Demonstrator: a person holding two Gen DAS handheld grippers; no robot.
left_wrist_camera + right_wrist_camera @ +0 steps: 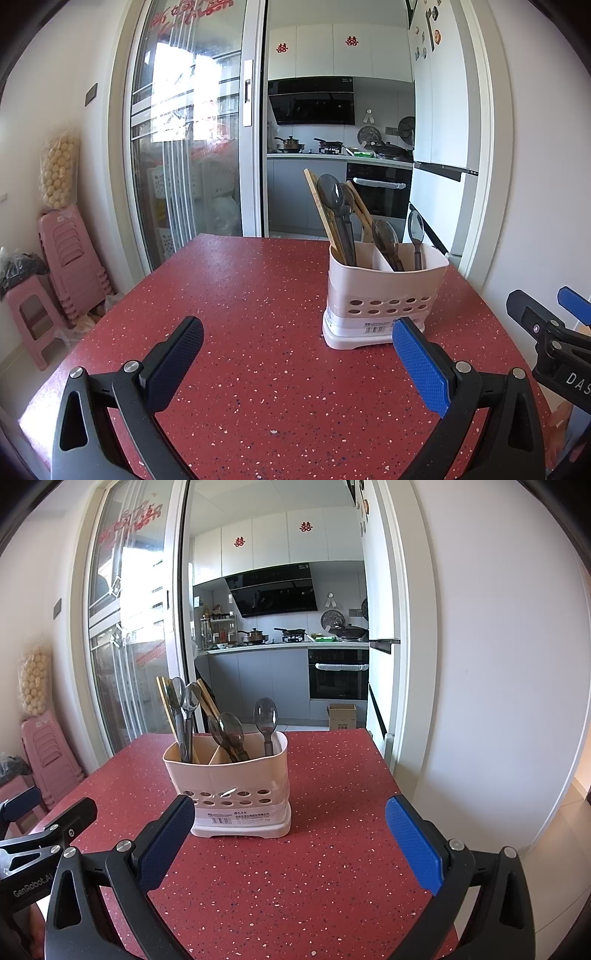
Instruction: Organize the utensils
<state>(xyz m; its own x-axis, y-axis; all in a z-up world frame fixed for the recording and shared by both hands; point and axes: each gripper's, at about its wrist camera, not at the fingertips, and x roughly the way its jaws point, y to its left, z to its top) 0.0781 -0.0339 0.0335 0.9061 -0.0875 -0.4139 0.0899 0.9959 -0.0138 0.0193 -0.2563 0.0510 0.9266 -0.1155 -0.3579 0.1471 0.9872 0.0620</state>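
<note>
A white utensil caddy (384, 295) with two compartments stands on the red speckled table (240, 332). It holds dark spoons (334, 206) and wooden chopsticks (321, 210) in the left compartment and more spoons (386, 240) in the right one. It also shows in the right wrist view (236, 786) with its spoons (266, 716). My left gripper (297, 354) is open and empty, above the table, left of and nearer than the caddy. My right gripper (290, 834) is open and empty just in front of the caddy.
The right gripper's body (554, 332) shows at the right edge of the left view; the left gripper's body (40, 834) shows at the left of the right view. Pink stools (62, 266) stack by the left wall. A sliding glass door (192, 147) and kitchen lie behind the table.
</note>
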